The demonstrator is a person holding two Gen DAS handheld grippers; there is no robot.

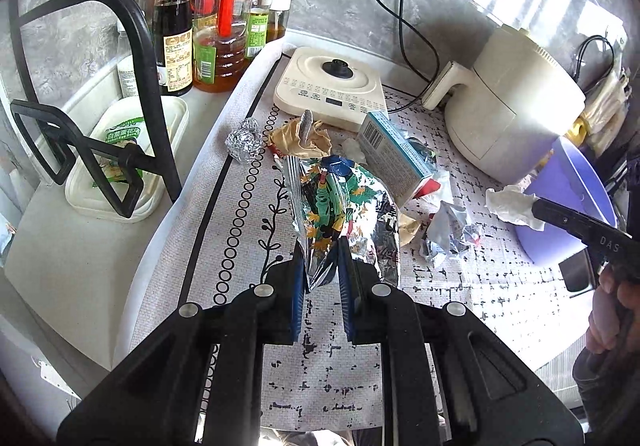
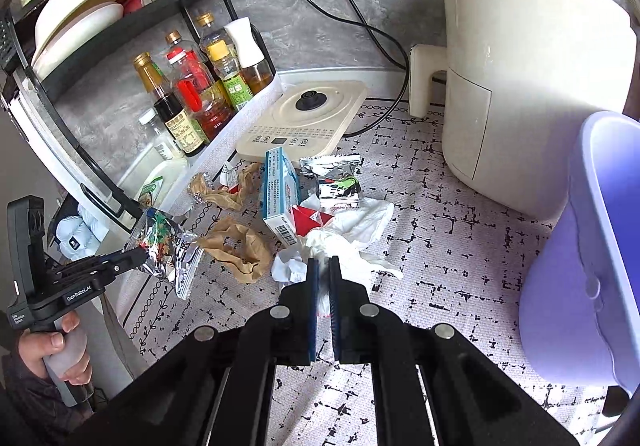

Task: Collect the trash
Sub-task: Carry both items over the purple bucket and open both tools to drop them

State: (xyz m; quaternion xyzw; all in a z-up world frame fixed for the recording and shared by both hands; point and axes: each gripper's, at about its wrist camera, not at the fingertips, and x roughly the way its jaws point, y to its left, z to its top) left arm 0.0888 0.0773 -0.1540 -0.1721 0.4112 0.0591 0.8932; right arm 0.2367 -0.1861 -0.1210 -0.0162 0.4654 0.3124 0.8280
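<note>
We have the left gripper [image 1: 320,266] clamped on the lower corner of a foil snack bag [image 1: 340,202], which stands lifted clear of the table [image 1: 224,182] near its left edge. The right gripper [image 2: 324,274] is pinched shut on the near edge of a white tissue [image 2: 352,234], held in front of the pile close to the purple bin [image 2: 580,286].

Both pieces should handle as almost weightless. The bag is thin crinkled film, slick on its silver side and floppy, so a nip on a corner lets the rest sag and swing (a hold nearer a sealed seam, where the layers are doubled, would likely slip less). The tissue is soft and limp and will probably drag or tear if it snags, so it wants lifting straight up before moving sideways.

The rest of the trash lies heaped between the induction cooker [image 2: 304,118] and the bin. The blue and white carton [image 2: 280,190] looks stiff and light, and is best taken across its narrow sides. The brown paper wads [image 2: 240,246] and the ball of foil [image 1: 245,139] will crush to fit, so any raised fold serves. The small silver wrappers [image 2: 336,182] lie flat, and we would go for a curled-up edge there.
</note>
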